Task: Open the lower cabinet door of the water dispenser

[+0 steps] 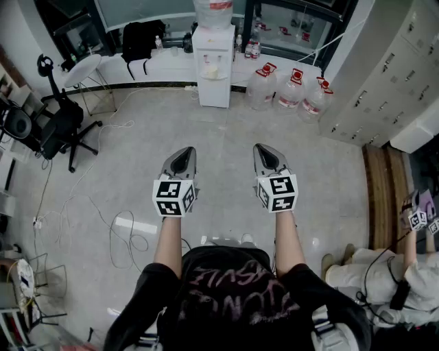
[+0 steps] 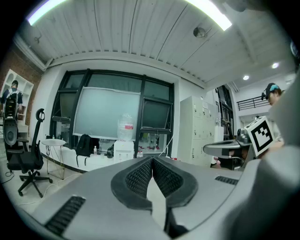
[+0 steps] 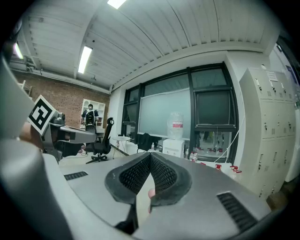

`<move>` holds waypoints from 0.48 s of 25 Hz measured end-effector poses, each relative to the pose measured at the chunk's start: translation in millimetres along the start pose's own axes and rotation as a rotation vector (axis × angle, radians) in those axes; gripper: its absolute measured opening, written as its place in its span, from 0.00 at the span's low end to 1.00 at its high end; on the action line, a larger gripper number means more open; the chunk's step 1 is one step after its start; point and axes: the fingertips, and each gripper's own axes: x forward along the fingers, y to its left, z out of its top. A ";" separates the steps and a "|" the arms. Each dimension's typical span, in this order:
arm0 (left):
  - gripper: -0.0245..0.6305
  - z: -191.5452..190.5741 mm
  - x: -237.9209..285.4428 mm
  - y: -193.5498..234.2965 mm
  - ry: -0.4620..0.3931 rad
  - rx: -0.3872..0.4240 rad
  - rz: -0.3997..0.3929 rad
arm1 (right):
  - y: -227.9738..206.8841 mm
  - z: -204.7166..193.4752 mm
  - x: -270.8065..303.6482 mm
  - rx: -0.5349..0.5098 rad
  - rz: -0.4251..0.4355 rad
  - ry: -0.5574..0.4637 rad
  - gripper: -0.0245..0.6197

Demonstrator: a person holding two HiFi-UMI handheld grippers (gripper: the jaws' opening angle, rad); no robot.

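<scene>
- Far side of the room, against the window ledge: the white water dispenser (image 1: 212,65), capped by an upturned bottle (image 1: 212,10).
- Lower cabinet door (image 1: 214,92) on the dispenser's front, facing the near side; shut by the look of it, though too small from here to show a handle or an edge.
- Carried side by side ahead of the chest, close to level and aimed at the dispenser: the left gripper (image 1: 184,152) and the right gripper (image 1: 261,148). Probably a ready carry for the walk over, with open floor between them and the door.
- Left gripper: jaws closed, ribbed pads meeting at the tips, nothing between them and nothing touched.
- Right gripper: the same, pads pressed together and empty, only the distant dispenser visible past the tips.
- Task apparently not begun; calls first for an approach, then for parting one pair of jaws to catch the door's edge or handle.
- Just right of the dispenser: spare water jugs (image 1: 291,89) on the floor, so likely less room on that side.
- Left of the path: an office chair (image 1: 62,127) and loose cables (image 1: 123,233), worth skirting.
</scene>
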 end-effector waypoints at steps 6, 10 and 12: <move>0.06 -1.2 -3.3 9.9 -0.001 -0.004 -0.007 | 11.8 1.6 6.5 -0.008 -0.001 0.005 0.06; 0.06 -2.0 -3.8 15.5 0.000 -0.007 -0.016 | 17.1 1.1 11.5 -0.008 -0.009 0.010 0.06; 0.06 -3.7 -3.4 17.9 0.000 -0.008 -0.022 | 19.9 -0.8 14.1 -0.007 -0.014 0.012 0.06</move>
